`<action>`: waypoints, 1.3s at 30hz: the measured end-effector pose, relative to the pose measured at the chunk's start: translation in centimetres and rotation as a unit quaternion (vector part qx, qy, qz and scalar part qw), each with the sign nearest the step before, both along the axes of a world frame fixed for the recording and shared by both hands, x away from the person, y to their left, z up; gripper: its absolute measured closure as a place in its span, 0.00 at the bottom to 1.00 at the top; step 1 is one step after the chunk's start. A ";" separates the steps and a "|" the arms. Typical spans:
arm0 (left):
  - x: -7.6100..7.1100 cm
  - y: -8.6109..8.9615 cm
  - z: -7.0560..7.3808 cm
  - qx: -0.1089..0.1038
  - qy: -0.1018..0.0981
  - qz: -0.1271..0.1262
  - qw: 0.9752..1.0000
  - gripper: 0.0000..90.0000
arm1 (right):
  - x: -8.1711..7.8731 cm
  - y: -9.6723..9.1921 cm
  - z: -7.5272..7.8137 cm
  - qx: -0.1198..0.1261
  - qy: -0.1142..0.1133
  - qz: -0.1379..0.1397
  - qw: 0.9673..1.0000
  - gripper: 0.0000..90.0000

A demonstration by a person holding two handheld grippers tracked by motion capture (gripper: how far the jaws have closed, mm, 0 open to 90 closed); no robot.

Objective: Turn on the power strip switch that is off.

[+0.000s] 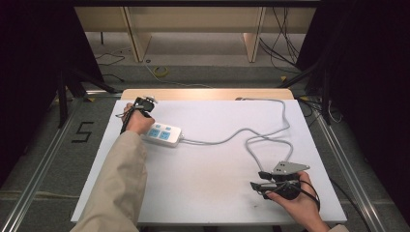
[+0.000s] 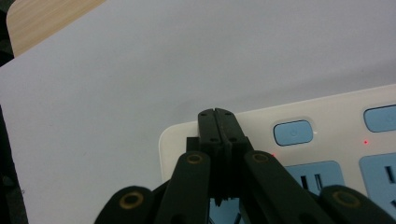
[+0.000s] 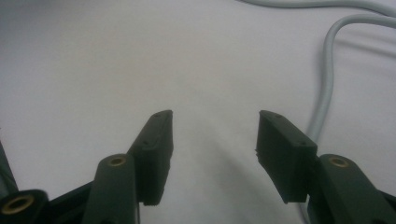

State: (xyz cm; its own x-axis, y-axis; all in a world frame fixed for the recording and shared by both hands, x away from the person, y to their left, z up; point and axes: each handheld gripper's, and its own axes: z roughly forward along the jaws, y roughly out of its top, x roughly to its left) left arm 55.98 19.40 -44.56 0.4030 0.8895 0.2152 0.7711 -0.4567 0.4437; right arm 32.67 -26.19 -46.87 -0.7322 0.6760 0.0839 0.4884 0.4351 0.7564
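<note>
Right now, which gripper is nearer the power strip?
Left. The left gripper sits shut over the power strip at its corner; the right gripper is open, far across the table near the grey cable.

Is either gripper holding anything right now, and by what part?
Nothing held. The left gripper is shut empty over the power strip corner; the right gripper is open above the table.
</note>
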 end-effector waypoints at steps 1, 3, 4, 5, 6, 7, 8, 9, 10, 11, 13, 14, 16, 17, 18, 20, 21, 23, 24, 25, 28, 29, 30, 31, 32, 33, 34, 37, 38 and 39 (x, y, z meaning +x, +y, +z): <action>0.0 0.0 0.0 -0.014 0.000 0.002 1.000 1.00 | 0.0 0.0 0.0 0.000 0.000 0.000 1.000 0.52; 0.0 -0.3 0.0 0.001 -0.002 -0.005 1.000 1.00 | 0.0 0.0 0.0 0.000 0.000 0.000 1.000 0.52; -0.1 -0.6 -0.1 0.015 -0.005 -0.010 1.000 1.00 | 0.0 0.0 0.0 0.000 0.000 0.000 1.000 0.52; -0.1 -0.9 -0.2 0.023 -0.011 -0.010 1.000 1.00 | 0.0 0.0 0.0 0.000 0.000 0.000 1.000 0.52; -0.1 -0.9 -0.2 0.025 -0.011 -0.009 1.000 1.00 | 0.0 0.0 0.0 0.000 0.000 -0.001 1.000 0.52; 0.0 -0.9 -0.2 0.020 -0.012 -0.005 1.000 1.00 | 0.0 0.0 0.0 0.000 -0.001 -0.001 1.000 0.52; 0.0 -0.7 -0.1 0.011 -0.010 -0.001 1.000 1.00 | 0.0 0.0 0.0 0.000 -0.001 -0.001 1.000 0.52; 0.0 -0.5 -0.1 0.002 -0.010 0.003 1.000 1.00 | -0.1 -0.1 0.1 0.000 -0.002 -0.001 1.000 0.52; 0.0 -0.3 -0.1 -0.006 -0.011 0.005 1.000 1.00 | -0.1 -0.1 0.1 0.001 -0.003 -0.002 1.000 0.52; 0.0 -0.3 -0.1 -0.006 -0.011 0.005 1.000 1.00 | -0.1 -0.1 0.1 0.000 -0.003 -0.003 1.000 0.52; 0.0 -0.3 -0.1 -0.006 -0.010 0.005 1.000 1.00 | 0.0 -0.2 0.0 -0.001 -0.002 -0.002 1.000 0.52; 0.0 -0.3 -0.1 -0.008 -0.010 0.006 1.000 1.00 | 0.0 -0.1 0.0 -0.001 -0.002 -0.004 1.000 0.52; 0.0 -0.2 -0.1 -0.015 -0.009 0.010 1.000 1.00 | 0.0 -0.1 0.0 0.000 -0.001 -0.003 1.000 0.52; 0.0 -0.1 -0.1 -0.017 -0.009 0.010 1.000 1.00 | 0.0 -0.1 0.1 0.000 -0.002 -0.002 1.000 0.52; -0.1 0.0 -0.1 -0.022 -0.009 0.012 1.000 1.00 | 0.0 -0.1 0.1 0.001 -0.001 -0.003 1.000 0.52; -0.1 0.1 -0.1 -0.026 -0.010 0.013 1.000 1.00 | 0.0 -0.1 0.1 0.000 -0.001 -0.003 1.000 0.52; -0.1 0.1 -0.1 -0.026 -0.010 0.013 1.000 1.00 | 0.0 -0.1 0.0 0.000 -0.001 -0.003 1.000 0.52; -0.2 0.2 -0.1 -0.033 -0.016 0.016 0.999 1.00 | 0.0 -0.1 0.0 0.000 -0.001 -0.003 1.000 0.52; -0.2 0.2 -0.1 -0.033 -0.017 0.016 0.999 1.00 | 0.0 -0.1 0.1 0.000 -0.001 -0.003 1.000 0.52; -0.2 0.2 -0.1 -0.034 -0.017 0.016 0.999 1.00 | 0.0 -0.1 0.1 0.000 -0.001 -0.003 1.000 0.52; -0.2 0.3 0.0 -0.032 -0.016 0.016 0.999 1.00 | 0.0 0.0 0.1 0.000 -0.001 -0.003 1.000 0.52; -0.2 0.3 0.0 -0.032 -0.016 0.016 0.999 1.00 | 0.0 0.0 0.1 -0.001 -0.001 -0.002 1.000 0.52; -0.2 0.3 0.0 -0.032 -0.016 0.016 0.999 1.00 | 0.0 0.0 0.1 -0.001 -0.002 -0.002 1.000 0.52; -0.2 0.3 0.0 -0.031 -0.016 0.016 0.999 1.00 | 0.0 0.0 0.1 -0.001 -0.002 -0.002 1.000 0.52; -0.2 0.3 0.0 -0.030 -0.017 0.016 0.999 1.00 | 0.0 0.0 0.1 -0.001 -0.001 -0.002 1.000 0.52; -0.2 0.3 0.0 -0.031 -0.017 0.016 0.999 1.00 | 0.0 -0.1 0.1 -0.001 -0.001 -0.002 1.000 0.52; -0.2 0.4 0.0 -0.028 -0.018 0.016 0.999 1.00 | 0.0 -0.1 0.1 -0.001 -0.002 -0.002 1.000 0.52; -0.3 0.5 0.0 -0.026 -0.019 0.019 0.999 1.00 | 0.0 -0.1 0.1 -0.001 -0.002 -0.002 1.000 0.52; -0.3 0.6 0.0 -0.024 -0.019 0.018 0.999 1.00 | 0.0 -0.1 0.1 -0.001 -0.002 -0.001 1.000 0.52; -0.3 0.7 0.0 -0.025 -0.020 0.020 0.999 1.00 | 0.0 0.0 0.1 -0.001 -0.002 -0.001 1.000 0.52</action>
